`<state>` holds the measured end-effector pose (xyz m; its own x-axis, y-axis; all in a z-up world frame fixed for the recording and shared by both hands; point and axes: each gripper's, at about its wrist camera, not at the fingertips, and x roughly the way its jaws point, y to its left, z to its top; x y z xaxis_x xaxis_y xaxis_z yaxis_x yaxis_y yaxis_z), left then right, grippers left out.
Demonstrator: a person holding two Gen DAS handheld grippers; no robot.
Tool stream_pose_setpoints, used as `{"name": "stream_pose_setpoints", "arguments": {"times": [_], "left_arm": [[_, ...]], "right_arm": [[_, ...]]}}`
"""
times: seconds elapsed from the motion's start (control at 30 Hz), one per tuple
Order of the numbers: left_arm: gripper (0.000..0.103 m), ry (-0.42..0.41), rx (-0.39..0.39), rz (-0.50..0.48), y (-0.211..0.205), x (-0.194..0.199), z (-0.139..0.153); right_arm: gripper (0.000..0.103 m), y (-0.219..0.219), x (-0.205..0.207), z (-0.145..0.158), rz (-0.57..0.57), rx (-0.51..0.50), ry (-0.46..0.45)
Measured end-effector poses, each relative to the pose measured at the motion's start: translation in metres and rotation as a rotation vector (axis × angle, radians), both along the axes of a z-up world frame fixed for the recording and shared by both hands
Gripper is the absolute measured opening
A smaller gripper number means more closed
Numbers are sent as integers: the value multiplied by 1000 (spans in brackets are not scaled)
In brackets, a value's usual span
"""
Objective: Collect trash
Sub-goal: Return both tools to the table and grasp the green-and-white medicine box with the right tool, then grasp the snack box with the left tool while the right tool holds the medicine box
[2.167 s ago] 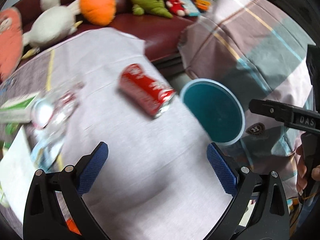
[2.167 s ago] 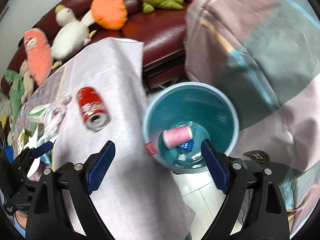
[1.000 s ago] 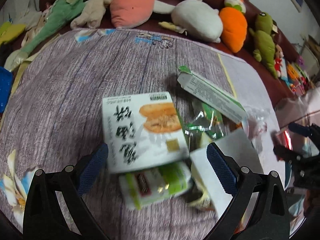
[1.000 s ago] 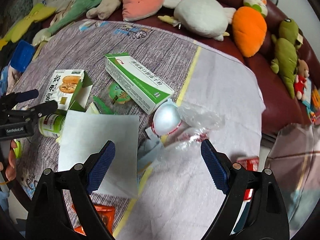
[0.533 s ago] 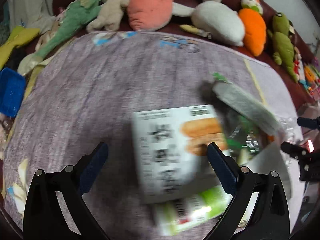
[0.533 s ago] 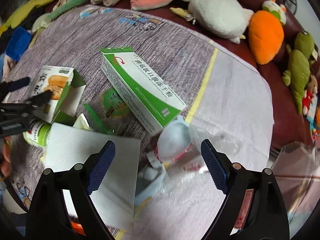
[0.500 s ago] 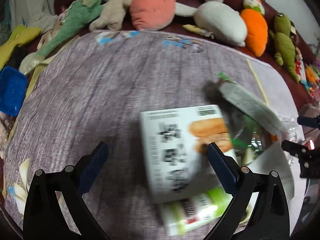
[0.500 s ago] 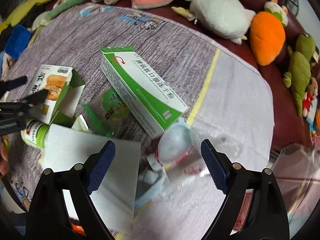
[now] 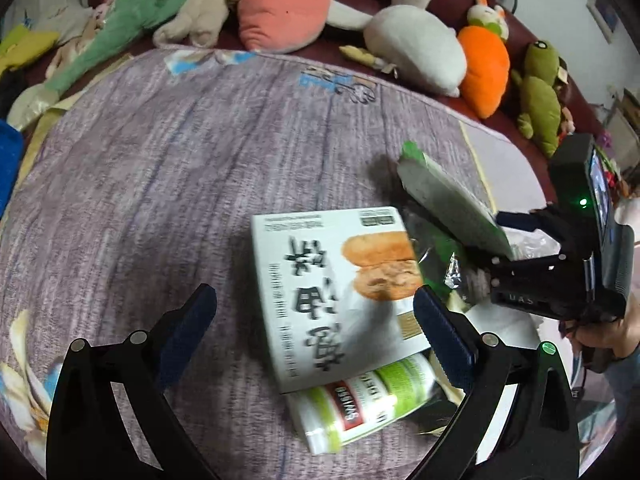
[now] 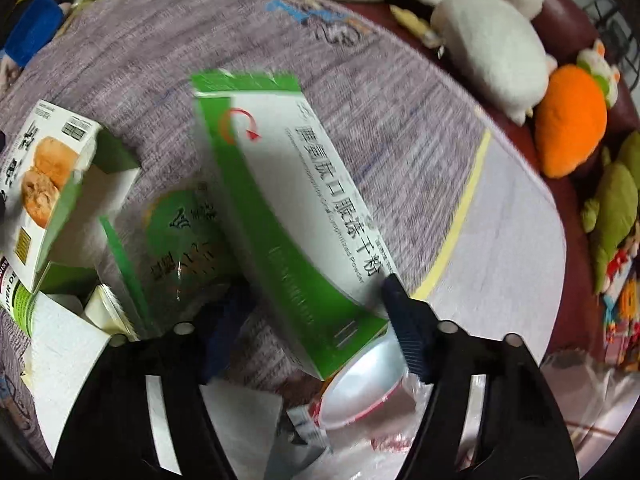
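My left gripper [image 9: 314, 332] is open over the table, and a white snack box with a pastry picture [image 9: 340, 284] lies between its fingers. A green-labelled bottle [image 9: 360, 404] lies under the box's near edge. My right gripper [image 10: 312, 320] stands open astride the near end of a long green and white carton [image 10: 288, 208]; its right pad [image 10: 404, 328] is at the carton's edge. The carton also shows in the left wrist view [image 9: 448, 200], with the right gripper [image 9: 516, 240] beside it. The snack box [image 10: 44, 184] lies to the left in the right wrist view.
A green plastic wrapper [image 10: 180, 236], a sheet of white paper [image 10: 68, 352] and a crumpled clear cup [image 10: 360, 384] lie around the carton. Stuffed toys [image 9: 412, 48] line the dark red sofa behind the purple-clothed table [image 9: 160, 152].
My right gripper has moved down and forward onto the green and white carton. My left gripper has closed in on the snack box, which now sits between its fingers.
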<state>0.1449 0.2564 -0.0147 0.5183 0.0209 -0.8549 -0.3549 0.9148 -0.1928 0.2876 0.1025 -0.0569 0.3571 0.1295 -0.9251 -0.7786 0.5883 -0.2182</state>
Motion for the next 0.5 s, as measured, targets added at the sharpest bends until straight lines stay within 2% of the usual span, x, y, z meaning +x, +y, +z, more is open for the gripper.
{"name": "stream_pose_setpoints", "arguments": {"times": [0.1, 0.2, 0.4, 0.5], "left_arm": [[99, 23, 10, -13, -12, 6, -2], [99, 30, 56, -19, -26, 11, -1], [99, 67, 138, -2, -43, 17, -7], [99, 70, 136, -3, -49, 17, -5]], "right_arm": [[42, -3, -1, 18, -21, 49, -26], [35, -15, 6, 33, -83, 110, -9], [33, -45, 5, 55, -176, 206, 52], [32, -56, -1, 65, -192, 238, 64]]}}
